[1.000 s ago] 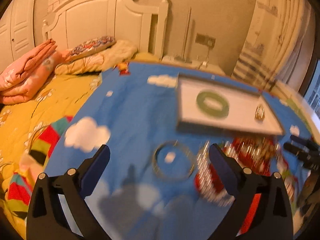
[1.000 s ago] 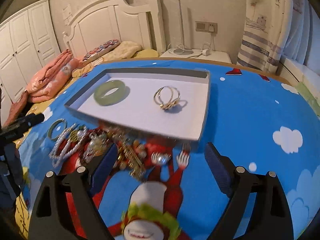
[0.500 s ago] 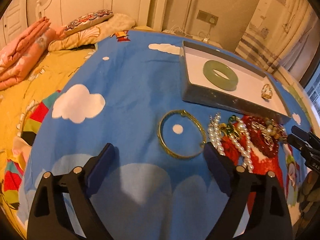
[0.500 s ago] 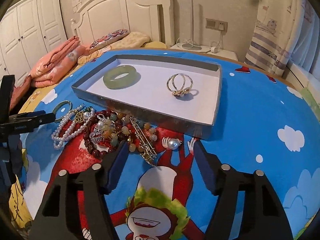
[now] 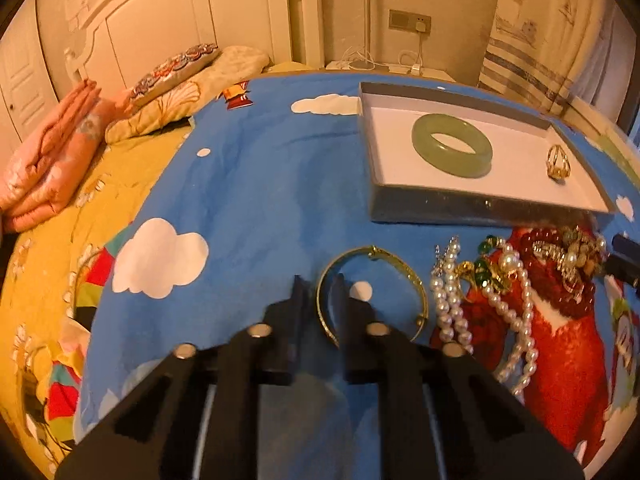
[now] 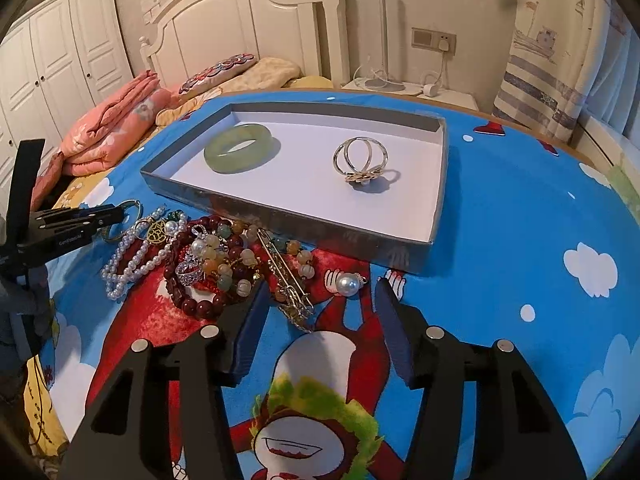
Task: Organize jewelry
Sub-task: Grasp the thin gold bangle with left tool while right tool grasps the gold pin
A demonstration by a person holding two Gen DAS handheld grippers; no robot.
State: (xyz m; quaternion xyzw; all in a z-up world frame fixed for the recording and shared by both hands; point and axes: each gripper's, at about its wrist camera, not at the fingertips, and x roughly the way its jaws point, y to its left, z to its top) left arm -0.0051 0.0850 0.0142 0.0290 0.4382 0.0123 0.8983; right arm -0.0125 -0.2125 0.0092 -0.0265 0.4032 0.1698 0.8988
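A grey tray point(image 5: 460, 210) point(image 6: 304, 220) with a white floor lies on the blue bedspread. It holds a green jade bangle point(image 5: 452, 145) point(image 6: 242, 148) and a gold ring point(image 5: 558, 162) point(image 6: 360, 160). My left gripper point(image 5: 319, 284) is shut on the near-left rim of a thin gold bangle point(image 5: 396, 268) that lies on the cloth; it also shows in the right wrist view point(image 6: 116, 216). Beside it lie a pearl strand point(image 5: 450, 300) point(image 6: 132, 256), red beads point(image 6: 192, 300) and mixed pieces. My right gripper point(image 6: 322, 284) is open above a pearl piece point(image 6: 346, 283) and a gold pin point(image 6: 288, 276).
The bed's yellow quilt point(image 5: 52, 216), folded pink blanket point(image 5: 52, 148) and pillows point(image 5: 180, 68) lie to the left. A white headboard point(image 6: 248, 20), wardrobe point(image 6: 60, 52) and nightstand with cables point(image 6: 400, 88) stand behind. Curtains point(image 6: 560, 60) hang at right.
My left gripper has moved forward and closed its fingers onto the gold bangle's rim. My right gripper has come closer to the jewelry pile and narrowed a little.
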